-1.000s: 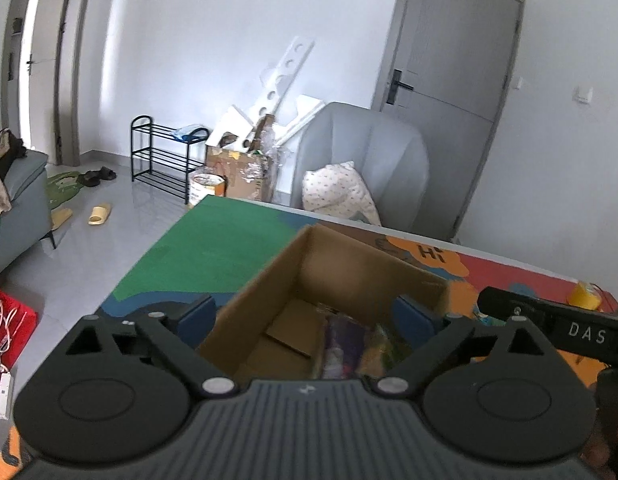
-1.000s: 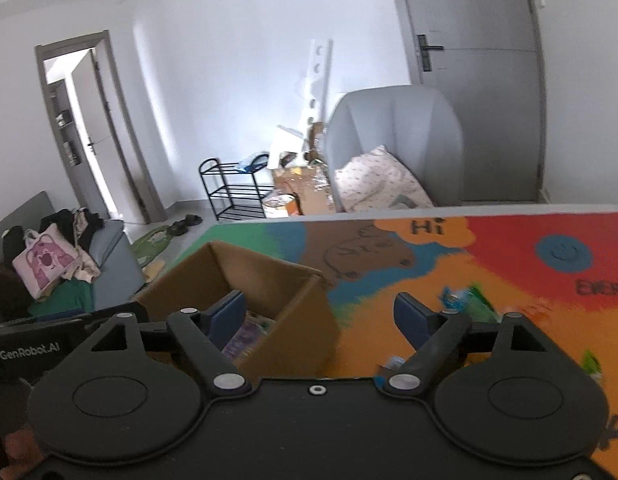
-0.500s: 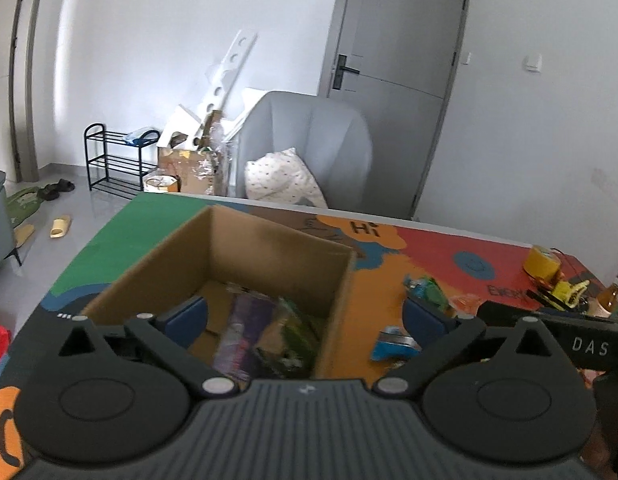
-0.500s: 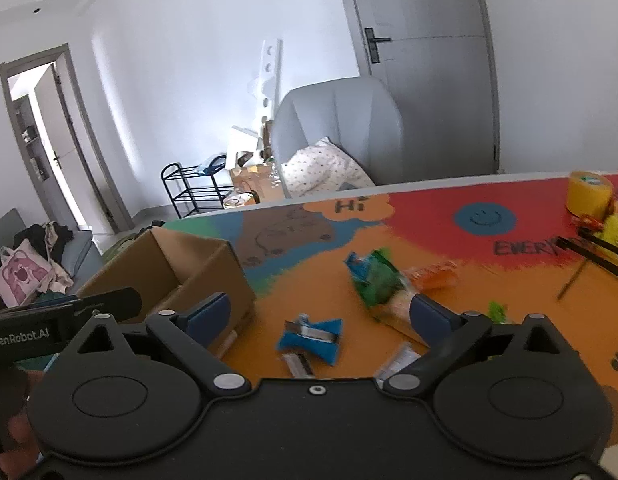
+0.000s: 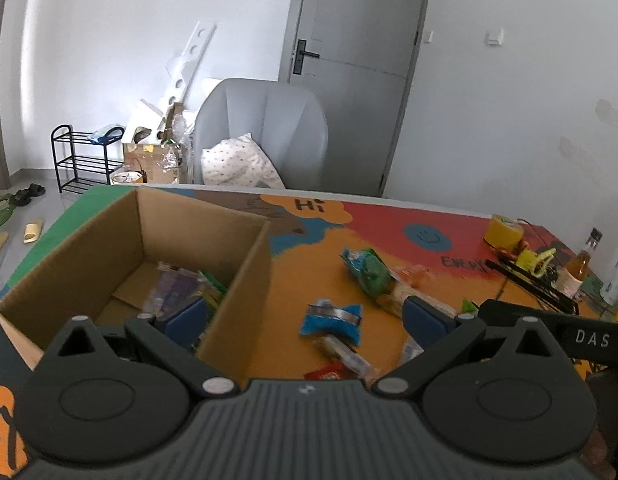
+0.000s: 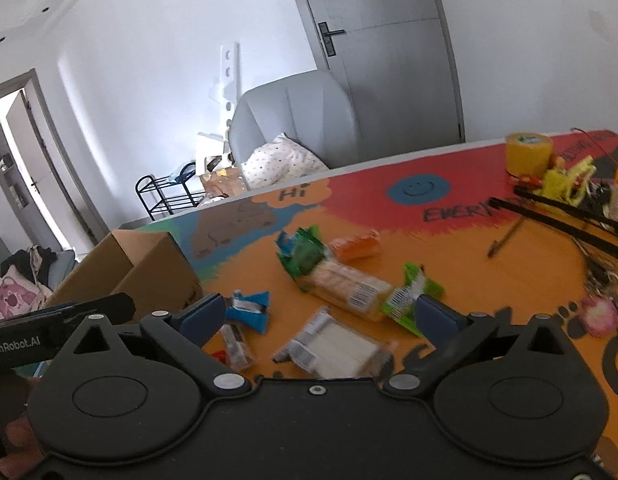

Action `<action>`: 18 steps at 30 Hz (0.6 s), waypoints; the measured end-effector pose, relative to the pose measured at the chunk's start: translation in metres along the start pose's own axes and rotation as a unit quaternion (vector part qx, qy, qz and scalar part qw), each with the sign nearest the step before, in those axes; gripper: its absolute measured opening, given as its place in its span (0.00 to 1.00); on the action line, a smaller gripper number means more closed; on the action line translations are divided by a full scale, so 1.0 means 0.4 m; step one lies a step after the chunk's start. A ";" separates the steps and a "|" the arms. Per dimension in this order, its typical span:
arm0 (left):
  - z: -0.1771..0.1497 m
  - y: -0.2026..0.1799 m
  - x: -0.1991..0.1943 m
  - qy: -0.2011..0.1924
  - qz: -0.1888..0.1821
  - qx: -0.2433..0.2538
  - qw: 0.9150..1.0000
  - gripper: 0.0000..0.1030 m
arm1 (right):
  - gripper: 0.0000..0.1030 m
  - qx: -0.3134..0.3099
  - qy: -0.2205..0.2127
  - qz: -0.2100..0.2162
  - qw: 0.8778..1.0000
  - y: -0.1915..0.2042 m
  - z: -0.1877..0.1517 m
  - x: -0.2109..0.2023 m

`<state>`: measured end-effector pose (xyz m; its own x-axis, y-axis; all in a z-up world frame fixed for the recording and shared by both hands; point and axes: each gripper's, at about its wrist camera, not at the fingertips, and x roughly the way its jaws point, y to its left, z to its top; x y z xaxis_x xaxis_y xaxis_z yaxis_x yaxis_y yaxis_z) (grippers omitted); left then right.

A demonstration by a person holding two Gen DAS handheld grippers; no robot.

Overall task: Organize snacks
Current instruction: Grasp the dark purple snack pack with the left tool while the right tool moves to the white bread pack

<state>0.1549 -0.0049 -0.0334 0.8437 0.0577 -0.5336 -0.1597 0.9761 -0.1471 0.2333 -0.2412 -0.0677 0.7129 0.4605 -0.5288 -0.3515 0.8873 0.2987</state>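
Inside, the open brown corrugated cardboard box (image 5: 141,248) holds crinkly wrappers, seen only by the left gripper (image 5: 305,316); the right gripper (image 6: 319,316) faces a clear-wrapped rectangular cracker pack (image 6: 341,350). Both jaws gape empty.

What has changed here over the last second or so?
Both views have swung from the cardboard box toward the loose snacks on the mat, like the blue packet and the clear cracker pack. The left claw and right claw have just been opening, with nothing gripped. The box and the snacks inside it stayed put.
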 end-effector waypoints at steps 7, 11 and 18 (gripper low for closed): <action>-0.037 -0.053 0.010 0.010 -0.017 0.006 1.000 1.00 | 1.00 0.013 0.009 -0.003 1.000 -0.052 -0.037 -0.003; -0.065 -0.078 0.020 0.014 -0.024 0.010 1.000 0.99 | 0.90 0.010 0.019 -0.002 1.000 -0.070 -0.063 0.009; -0.109 -0.104 0.050 0.032 -0.038 0.006 0.999 0.93 | 0.72 0.013 0.027 0.011 0.999 -0.091 -0.090 0.033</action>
<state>0.1562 -0.0535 -0.0743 0.8182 -0.0307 -0.5741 -0.0898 0.9795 -0.1805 0.2335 -0.2664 -0.1143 0.6708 0.4815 -0.5641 -0.3502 0.8761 0.3313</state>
